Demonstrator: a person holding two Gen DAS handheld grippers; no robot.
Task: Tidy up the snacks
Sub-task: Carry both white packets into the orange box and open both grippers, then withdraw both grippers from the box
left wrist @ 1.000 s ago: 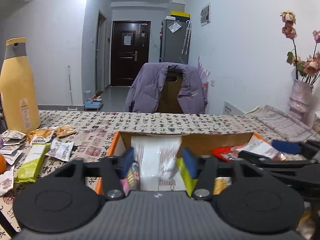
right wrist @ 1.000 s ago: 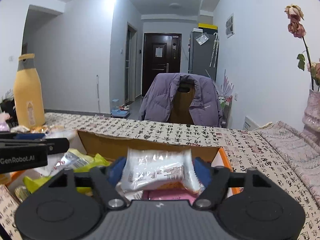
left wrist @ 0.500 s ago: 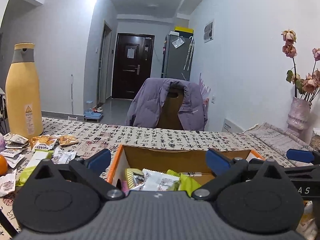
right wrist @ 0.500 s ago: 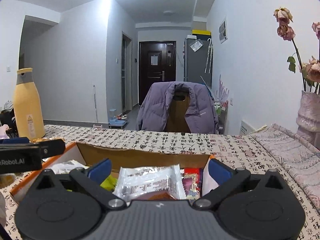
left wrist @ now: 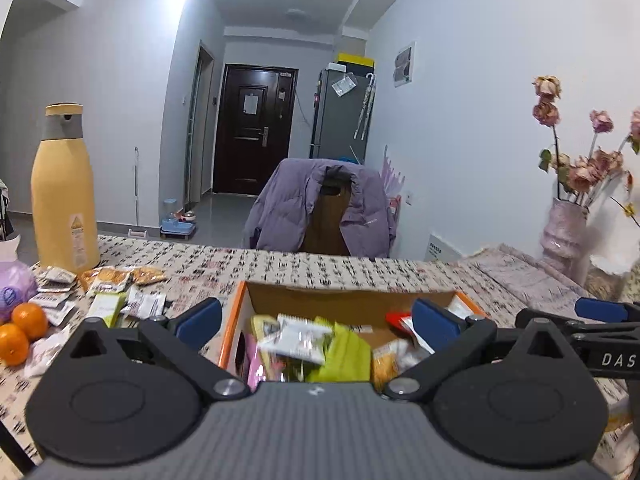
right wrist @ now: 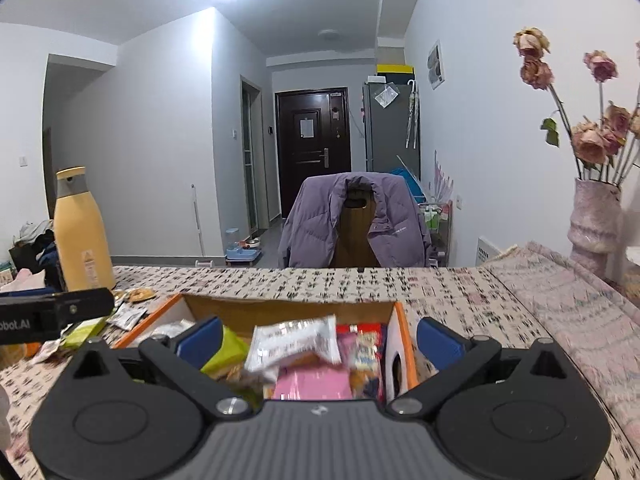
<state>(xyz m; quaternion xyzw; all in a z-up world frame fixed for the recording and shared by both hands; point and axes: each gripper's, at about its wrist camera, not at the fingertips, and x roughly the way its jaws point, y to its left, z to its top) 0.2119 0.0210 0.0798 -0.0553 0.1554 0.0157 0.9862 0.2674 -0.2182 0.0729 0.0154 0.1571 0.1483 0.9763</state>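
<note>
An open cardboard box (left wrist: 344,300) with orange edges sits on the patterned tablecloth and holds several snack packets; it also shows in the right wrist view (right wrist: 280,312). A white packet (left wrist: 298,338) lies on top of the box's contents, over a green one (left wrist: 346,354). Another white packet (right wrist: 294,340) lies on top in the right wrist view. My left gripper (left wrist: 318,320) is open and empty above the box. My right gripper (right wrist: 320,338) is open and empty above the box. Loose snack packets (left wrist: 120,296) lie on the table left of the box.
A tall yellow bottle (left wrist: 64,196) stands at the far left, with oranges (left wrist: 20,328) and a purple bag (left wrist: 14,292) near it. A pink vase of dried flowers (left wrist: 564,236) stands at the right. A chair with a purple jacket (left wrist: 324,212) stands beyond the table.
Both grippers opened and let go of their white packets, which dropped into the box. Both grippers have lifted and drawn back from the box.
</note>
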